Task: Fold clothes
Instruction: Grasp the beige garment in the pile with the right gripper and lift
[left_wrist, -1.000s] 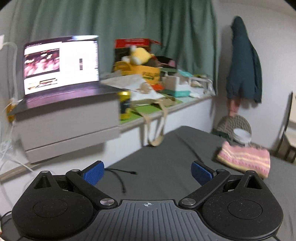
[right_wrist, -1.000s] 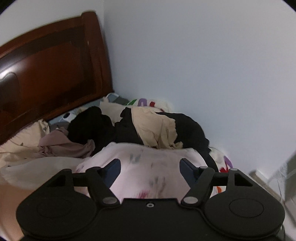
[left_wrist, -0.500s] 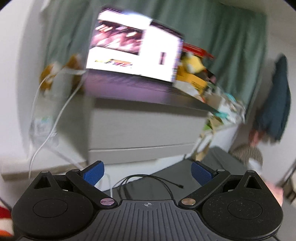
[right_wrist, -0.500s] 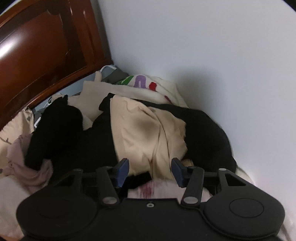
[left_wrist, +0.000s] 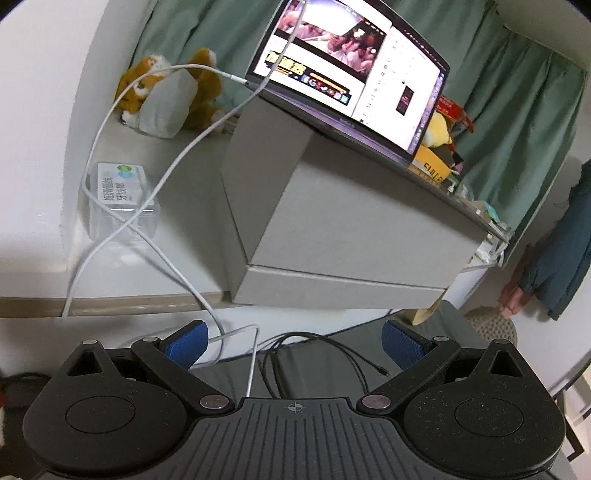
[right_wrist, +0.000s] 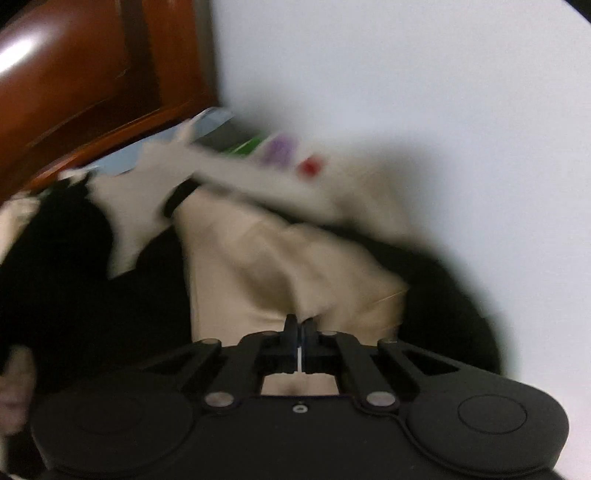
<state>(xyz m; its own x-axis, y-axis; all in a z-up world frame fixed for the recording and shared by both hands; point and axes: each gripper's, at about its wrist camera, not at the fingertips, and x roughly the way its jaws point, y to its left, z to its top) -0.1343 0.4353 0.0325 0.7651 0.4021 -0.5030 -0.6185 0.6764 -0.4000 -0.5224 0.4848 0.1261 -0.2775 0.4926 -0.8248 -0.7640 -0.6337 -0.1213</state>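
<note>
Amid black clothes (right_wrist: 74, 288), right fingers (right_wrist: 298, 328) clamped on beige garment (right_wrist: 266, 273); left fingers (left_wrist: 188, 345) wide.

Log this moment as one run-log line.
left gripper: open, empty | right gripper: shut on beige garment | pile: unfolded

The right tool (right_wrist: 299, 326) pinches the beige garment (right_wrist: 280, 266) amid black clothes (right_wrist: 74, 280).
</note>
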